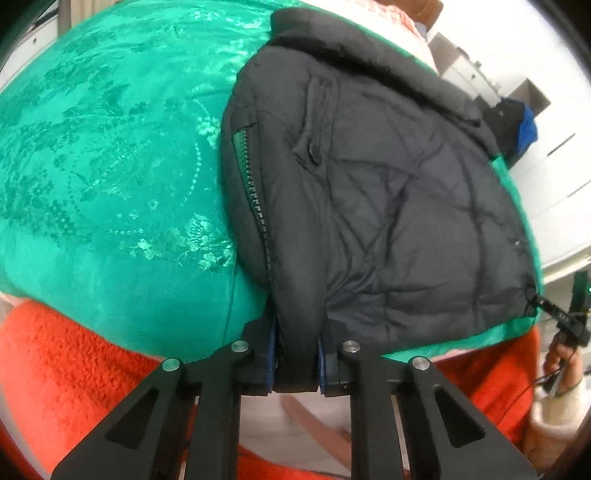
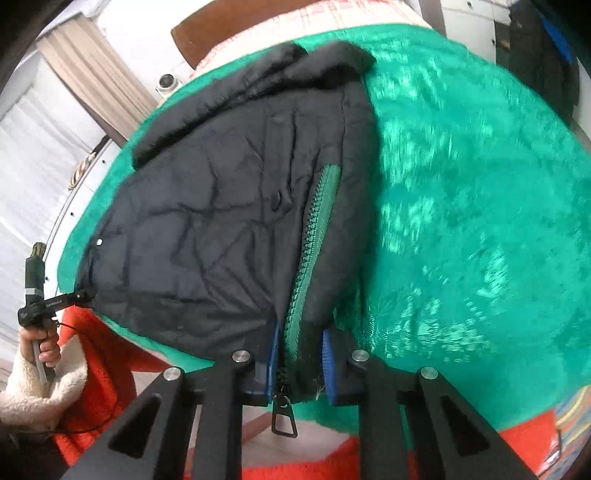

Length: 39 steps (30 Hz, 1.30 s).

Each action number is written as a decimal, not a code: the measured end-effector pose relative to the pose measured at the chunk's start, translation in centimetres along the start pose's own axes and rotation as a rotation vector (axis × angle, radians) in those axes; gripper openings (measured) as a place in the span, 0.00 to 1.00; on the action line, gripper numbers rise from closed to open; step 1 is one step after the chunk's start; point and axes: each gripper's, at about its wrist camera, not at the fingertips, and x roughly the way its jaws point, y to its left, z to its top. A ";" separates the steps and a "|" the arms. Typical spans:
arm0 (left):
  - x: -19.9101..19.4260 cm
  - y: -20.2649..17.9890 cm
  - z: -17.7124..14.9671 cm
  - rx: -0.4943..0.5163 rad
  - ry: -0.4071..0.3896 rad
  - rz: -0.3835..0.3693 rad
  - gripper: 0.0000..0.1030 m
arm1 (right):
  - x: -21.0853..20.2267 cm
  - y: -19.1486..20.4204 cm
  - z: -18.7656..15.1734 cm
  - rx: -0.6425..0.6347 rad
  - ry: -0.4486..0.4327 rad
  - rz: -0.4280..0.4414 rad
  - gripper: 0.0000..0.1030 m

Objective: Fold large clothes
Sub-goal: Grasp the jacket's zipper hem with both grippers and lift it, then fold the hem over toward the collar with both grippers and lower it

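A black quilted puffer jacket with a green-backed zipper lies on a green patterned bedspread. My left gripper is shut on the jacket's near hem edge beside the zipper. In the right wrist view the jacket lies left of centre. My right gripper is shut on the hem at the zipper end, with the zipper pull hanging below. Each gripper also shows at the other view's edge, holding the jacket's corner: the right gripper and the left gripper.
An orange fleece blanket hangs over the bed's near edge. White drawers and cabinets stand to the right. A curtain and wooden headboard are at the far end. Dark clothes hang at top right.
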 end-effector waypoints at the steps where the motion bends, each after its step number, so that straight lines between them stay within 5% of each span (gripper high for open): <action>1: -0.6 0.0 -0.2 0.006 0.005 -0.017 0.14 | -1.2 0.2 0.0 -0.012 -0.005 0.001 0.19; 10: -5.7 1.4 -7.4 0.021 0.179 -0.111 0.14 | -4.1 0.0 -5.5 0.076 0.190 0.086 0.18; 13: -8.2 2.0 -7.6 -0.033 0.169 -0.168 0.14 | -5.6 -0.7 -6.1 0.172 0.173 0.163 0.18; 17: -13.2 1.8 -1.3 -0.041 0.017 -0.280 0.13 | -8.3 -1.3 -1.3 0.227 0.018 0.294 0.17; 21: -15.7 -0.1 7.8 0.035 -0.142 -0.323 0.13 | -9.3 -0.9 8.3 0.161 -0.146 0.373 0.17; 27: -12.6 -3.6 21.0 0.103 -0.330 -0.214 0.14 | -5.2 0.0 22.1 0.115 -0.289 0.305 0.17; 30: -8.2 -4.8 26.3 0.094 -0.377 -0.113 0.25 | -1.2 -0.7 26.7 0.142 -0.324 0.235 0.19; 31: -5.7 -5.2 28.3 0.081 -0.346 -0.062 0.43 | 0.7 -1.2 28.0 0.157 -0.326 0.216 0.24; 32: -3.9 -5.7 29.0 0.061 -0.322 -0.018 0.73 | 2.4 -2.0 28.7 0.185 -0.320 0.208 0.29; 33: -2.5 -5.6 29.7 0.039 -0.298 0.035 0.84 | 3.9 -2.9 29.0 0.220 -0.311 0.211 0.51; 34: -1.1 -5.6 30.5 0.022 -0.281 0.070 0.86 | 5.2 -3.7 29.0 0.260 -0.314 0.196 0.83; 35: -0.3 -5.3 30.6 0.006 -0.263 0.073 0.83 | 5.7 -4.3 28.6 0.299 -0.335 0.148 0.94; 37: -0.1 -4.8 30.2 -0.015 -0.230 0.028 0.82 | 5.5 -4.8 27.7 0.326 -0.382 0.121 0.97; 39: -1.9 -4.9 29.2 -0.005 -0.297 -0.049 0.85 | 4.4 -4.0 27.0 0.275 -0.404 0.107 0.97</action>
